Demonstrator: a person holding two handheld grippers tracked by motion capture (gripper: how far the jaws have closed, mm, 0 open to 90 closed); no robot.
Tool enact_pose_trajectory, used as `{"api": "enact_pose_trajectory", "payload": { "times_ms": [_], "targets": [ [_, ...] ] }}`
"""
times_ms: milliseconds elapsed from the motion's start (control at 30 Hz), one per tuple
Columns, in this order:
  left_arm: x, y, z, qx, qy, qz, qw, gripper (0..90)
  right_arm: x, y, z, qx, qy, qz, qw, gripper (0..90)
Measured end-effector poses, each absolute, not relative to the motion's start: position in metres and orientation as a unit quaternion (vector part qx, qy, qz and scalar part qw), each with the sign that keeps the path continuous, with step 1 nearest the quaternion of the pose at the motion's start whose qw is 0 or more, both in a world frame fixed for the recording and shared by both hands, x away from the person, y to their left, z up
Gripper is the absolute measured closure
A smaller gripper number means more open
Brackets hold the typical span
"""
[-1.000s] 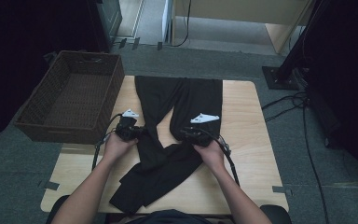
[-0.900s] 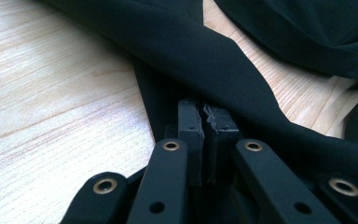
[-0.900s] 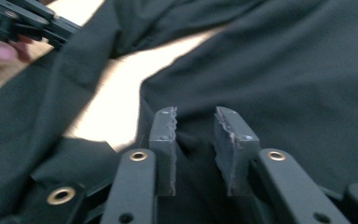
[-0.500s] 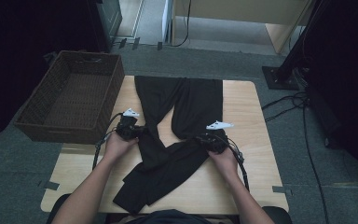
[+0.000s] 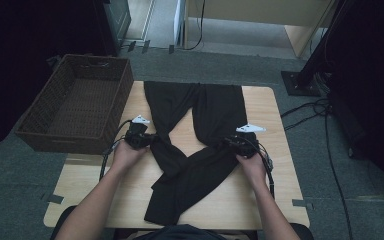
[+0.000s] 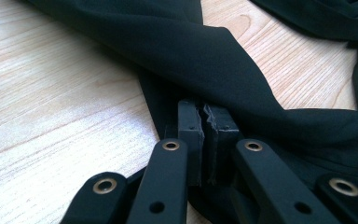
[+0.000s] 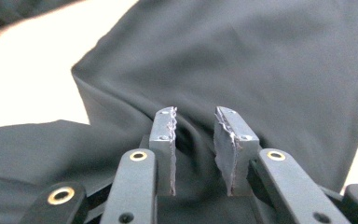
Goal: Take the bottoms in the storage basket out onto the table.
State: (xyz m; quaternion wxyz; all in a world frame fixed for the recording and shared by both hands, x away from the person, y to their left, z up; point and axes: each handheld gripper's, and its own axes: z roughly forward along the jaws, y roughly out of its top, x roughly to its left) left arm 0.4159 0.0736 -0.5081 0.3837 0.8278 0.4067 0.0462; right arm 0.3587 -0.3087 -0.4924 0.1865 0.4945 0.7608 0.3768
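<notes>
Below, the left gripper (image 5: 147, 140) pinches the black trousers' (image 5: 195, 150) edge, clenched; the right gripper (image 5: 230, 143) gapes slightly over cloth, gripping nothing; two grippers, one garment, one basket (image 5: 75, 107).

You have plain black trousers (image 5: 195, 145) before you, unpatterned, on a pale wood table (image 5: 280, 200) with a fine streaked grain. Beside it stands a dark brown woven basket (image 5: 75, 107). Your left gripper (image 5: 139, 137) and right gripper (image 5: 240, 142) are black, each topped by a light grey plate; brass-coloured rivets dot the arms in the gripper views. The floor (image 5: 340, 190) is dark grey-green carpet, crossed by black cables (image 5: 325, 135).
</notes>
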Motion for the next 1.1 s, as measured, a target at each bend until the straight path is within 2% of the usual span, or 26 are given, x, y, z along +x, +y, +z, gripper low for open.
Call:
{"api": "enact_pose_trajectory", "payload": {
  "times_ms": [100, 233, 400, 467, 600, 667, 967, 1100],
  "targets": [
    [0.416, 0.074, -0.507, 0.827, 0.407, 0.045, 0.385, 85.5, 0.359, -0.289, -0.487, 0.469, 0.777, 0.378, 0.185, 66.1],
    [0.414, 0.074, -0.505, 0.825, 0.407, 0.04, 0.391, 83.0, 0.365, -0.271, -0.5, 0.462, 0.79, 0.369, 0.16, 65.8],
    [0.413, 0.075, -0.499, 0.818, 0.407, 0.036, 0.405, 75.9, 0.366, -0.265, -0.516, 0.461, 0.791, 0.368, 0.164, 68.0],
    [0.411, 0.073, -0.494, 0.817, 0.403, 0.036, 0.412, 75.0, 0.365, -0.264, -0.517, 0.458, 0.791, 0.366, 0.175, 69.5],
    [0.406, 0.065, -0.484, 0.811, 0.394, 0.036, 0.431, 68.0, 0.363, -0.262, -0.518, 0.461, 0.786, 0.375, 0.169, 69.4],
    [0.405, 0.057, -0.483, 0.815, 0.388, 0.036, 0.428, 63.3, 0.362, -0.257, -0.517, 0.453, 0.792, 0.375, 0.164, 69.4],
    [0.417, 0.039, -0.504, 0.828, 0.405, 0.046, 0.384, 53.1, 0.357, -0.239, -0.519, 0.43, 0.801, 0.374, 0.181, 69.7],
    [0.419, 0.036, -0.509, 0.829, 0.404, 0.057, 0.382, 52.4, 0.357, -0.239, -0.52, 0.432, 0.8, 0.376, 0.18, 69.7]
  ]
}}
